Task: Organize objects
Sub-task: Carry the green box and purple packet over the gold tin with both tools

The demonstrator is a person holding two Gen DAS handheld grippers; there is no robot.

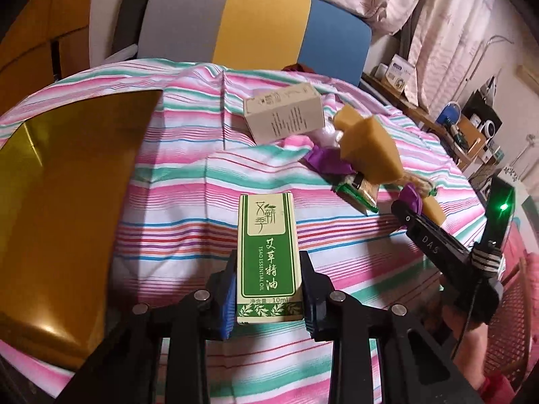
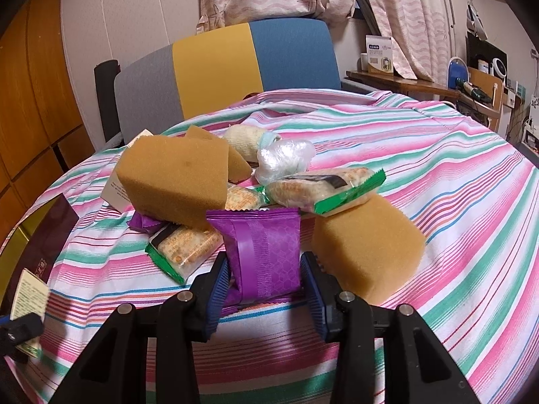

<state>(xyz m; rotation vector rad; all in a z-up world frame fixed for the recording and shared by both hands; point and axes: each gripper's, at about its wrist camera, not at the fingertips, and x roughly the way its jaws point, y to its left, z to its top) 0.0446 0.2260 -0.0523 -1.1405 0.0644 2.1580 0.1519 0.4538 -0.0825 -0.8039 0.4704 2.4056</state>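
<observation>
My left gripper [image 1: 267, 289] is shut on a green-and-cream essential oil box [image 1: 266, 252], held upright just above the striped cloth [image 1: 188, 202]. My right gripper [image 2: 266, 286] is shut on a purple snack packet [image 2: 266, 252] at the near edge of a pile. The pile holds tan sponges [image 2: 175, 181], green-wrapped biscuit packs [image 2: 323, 188], a clear plastic wad [image 2: 283, 158] and a cream roll [image 2: 246, 141]. In the left wrist view the right gripper [image 1: 409, 207] reaches in from the right, with the purple packet [image 1: 412, 197] at its tip. The oil box [image 2: 28, 298] shows blurred at the right wrist view's lower left.
A shiny gold tray [image 1: 67, 202] lies on the cloth to the left. A beige carton [image 1: 286, 114] lies on its side behind the oil box. A grey, yellow and blue chair back [image 1: 262, 27] stands beyond the table. A cluttered shelf [image 2: 421, 84] runs along the right wall.
</observation>
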